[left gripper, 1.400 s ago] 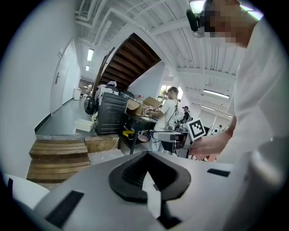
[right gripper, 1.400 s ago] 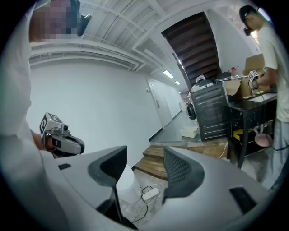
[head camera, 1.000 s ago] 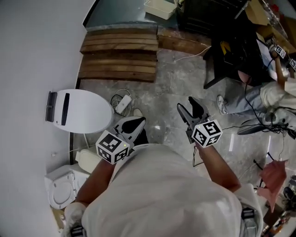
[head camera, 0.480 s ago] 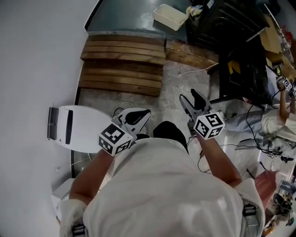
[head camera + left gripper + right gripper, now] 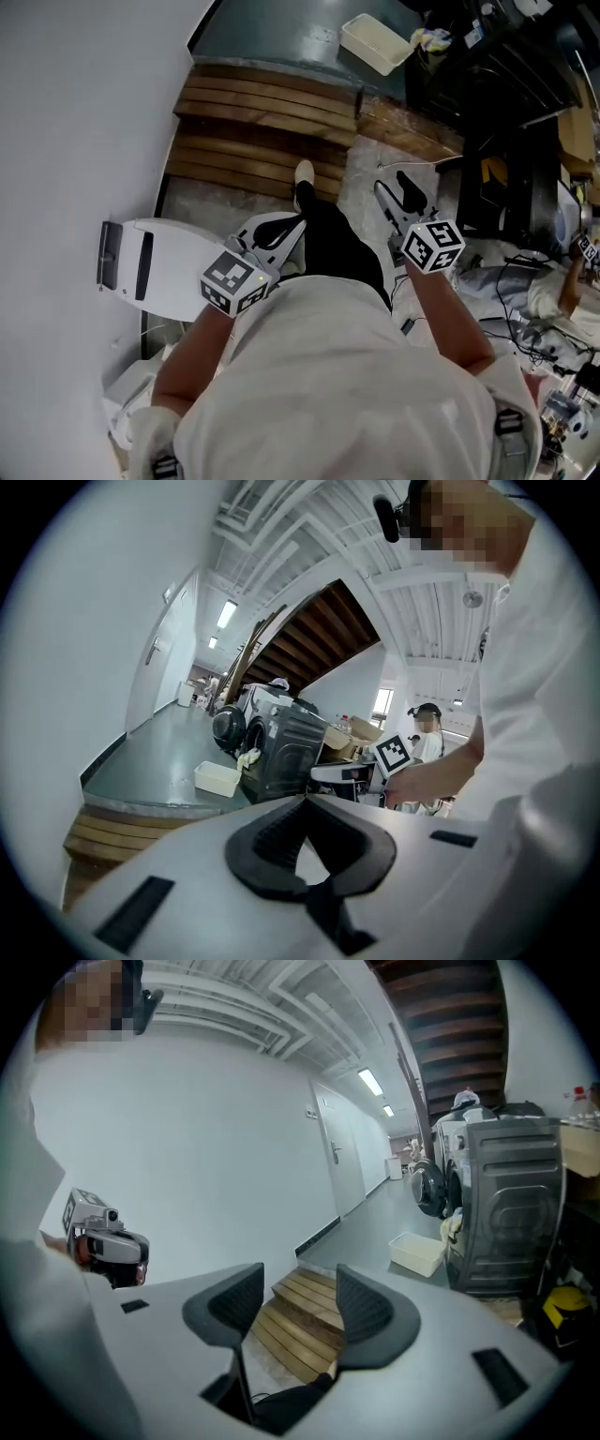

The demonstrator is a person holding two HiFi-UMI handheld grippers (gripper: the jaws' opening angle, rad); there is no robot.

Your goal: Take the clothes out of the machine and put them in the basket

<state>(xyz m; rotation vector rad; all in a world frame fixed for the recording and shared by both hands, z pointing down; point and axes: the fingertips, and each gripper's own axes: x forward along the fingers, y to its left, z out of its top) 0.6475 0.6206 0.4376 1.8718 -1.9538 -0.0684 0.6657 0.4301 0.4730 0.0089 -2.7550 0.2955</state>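
Wood steps (image 5: pixel 262 117) are under your leading foot (image 5: pixel 304 172), so I read this as the approach leg; nothing is unloaded yet. Your left gripper (image 5: pixel 302 808) has its tips together with nothing in it; your right gripper (image 5: pixel 298 1297) has its jaws standing apart, and only floor and steps show through the gap. The machines sit on the grey floor beyond the steps: a dark front-loader (image 5: pixel 230 728) with a grey machine (image 5: pixel 295 747) beside it; the white tub (image 5: pixel 217 778) is just in front of them and is probably your basket; a pale bundle (image 5: pixel 248 757) between the tub and the grey machine is likely clothes. Next move, as I judge it: clear the steps, square up to whichever door holds the load, and open the left jaws before you reach in; keep the tub close. Can't tell which machine is the target, or whether any door is open; no view shows inside a drum; the pale bundle is too small to say if it hangs from a door or lies on the floor; the head view crops the machines to a dark mass at top right; your torso hides the near floor.
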